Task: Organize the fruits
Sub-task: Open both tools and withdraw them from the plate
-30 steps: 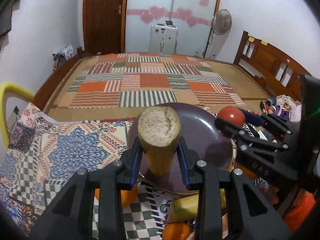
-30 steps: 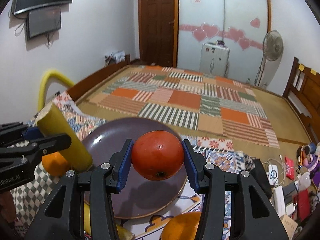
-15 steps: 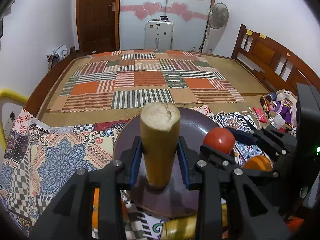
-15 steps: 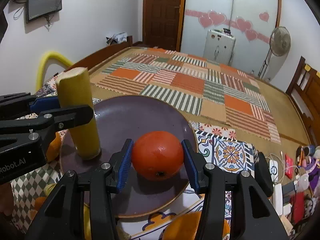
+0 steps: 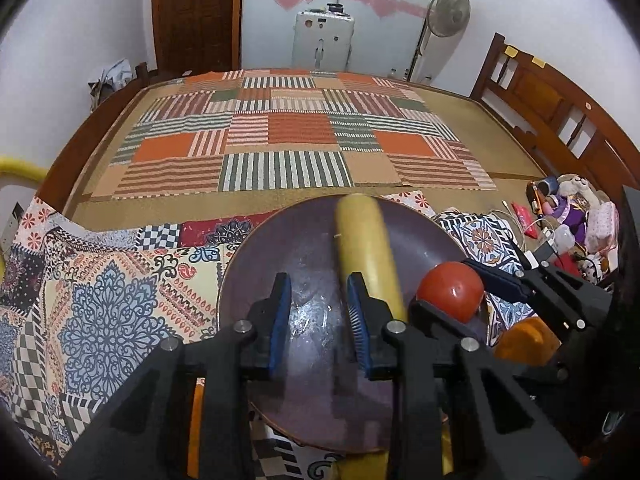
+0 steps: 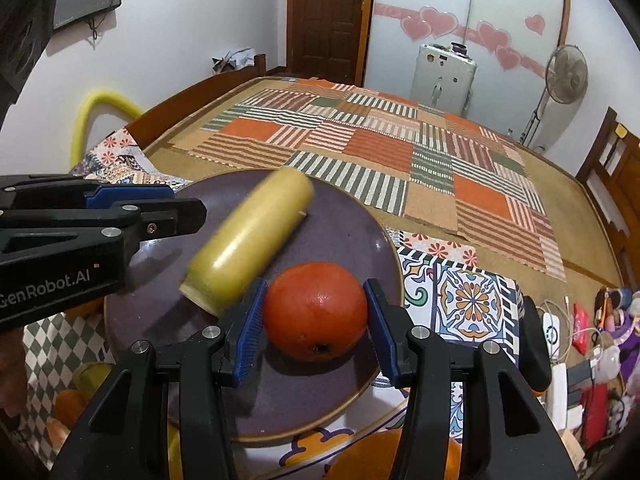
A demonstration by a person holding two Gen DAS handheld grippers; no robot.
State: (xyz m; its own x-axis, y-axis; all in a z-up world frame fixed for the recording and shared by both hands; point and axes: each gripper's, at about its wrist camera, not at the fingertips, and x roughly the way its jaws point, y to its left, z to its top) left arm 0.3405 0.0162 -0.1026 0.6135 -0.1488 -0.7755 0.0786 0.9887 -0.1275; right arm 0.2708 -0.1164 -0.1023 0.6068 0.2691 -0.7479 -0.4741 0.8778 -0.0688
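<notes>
- While the stubby yellow cylinder of fruit (image 5: 368,248) lies blurred on the dark purple round plate (image 5: 280,260), outside the left gripper (image 5: 318,292) and just past its right finger, long axis running straight ahead.
- Left jaws drawn about as narrow as they go, empty, only bare plate between the pads.
- Right gripper (image 6: 314,292) clamped on the round orange-red fruit (image 6: 316,316), low on the plate, squarely between its pads.
- From the right gripper, cylinder ahead and to the left, cut end just beside its left finger; touching the red fruit or not, cannot tell.
- Judged: left hand nearer and free; regrasp calls for a sideways shift right, not a forward reach.
</notes>
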